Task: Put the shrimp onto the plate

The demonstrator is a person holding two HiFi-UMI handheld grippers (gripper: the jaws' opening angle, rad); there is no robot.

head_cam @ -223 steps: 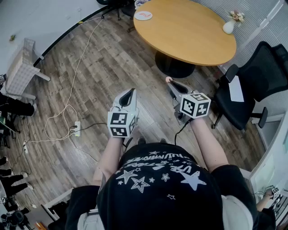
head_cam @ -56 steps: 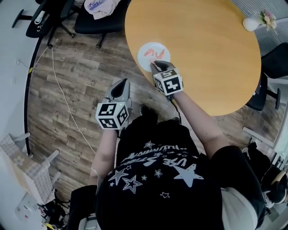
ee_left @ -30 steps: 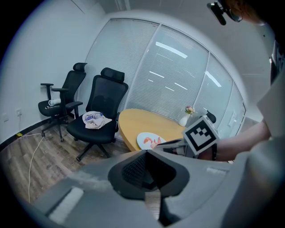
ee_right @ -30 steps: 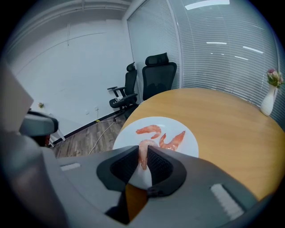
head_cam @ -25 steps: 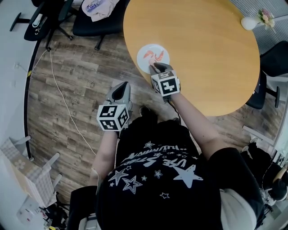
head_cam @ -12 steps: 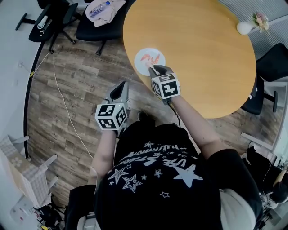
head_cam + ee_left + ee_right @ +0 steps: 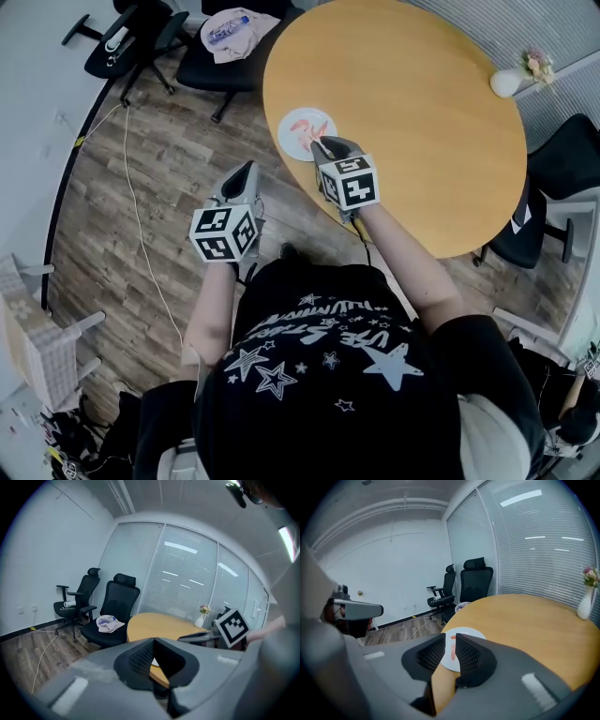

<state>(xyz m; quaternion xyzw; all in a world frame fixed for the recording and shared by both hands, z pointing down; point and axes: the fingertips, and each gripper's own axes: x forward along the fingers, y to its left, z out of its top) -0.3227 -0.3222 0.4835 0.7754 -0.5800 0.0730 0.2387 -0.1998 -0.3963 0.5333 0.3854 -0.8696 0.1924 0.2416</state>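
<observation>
The shrimp (image 7: 307, 128), a small pink-orange curl, lies on the white plate (image 7: 292, 145) near the edge of the round wooden table (image 7: 422, 112). My right gripper (image 7: 325, 146) hangs just beside the plate's near rim, its jaws a narrow slit apart with nothing between them. Through that slit I see only a strip of the shrimp. My left gripper (image 7: 244, 171), tips pressed together and empty, hangs over the wood floor (image 7: 141, 187). The shrimp's finer detail is too small to tell.
</observation>
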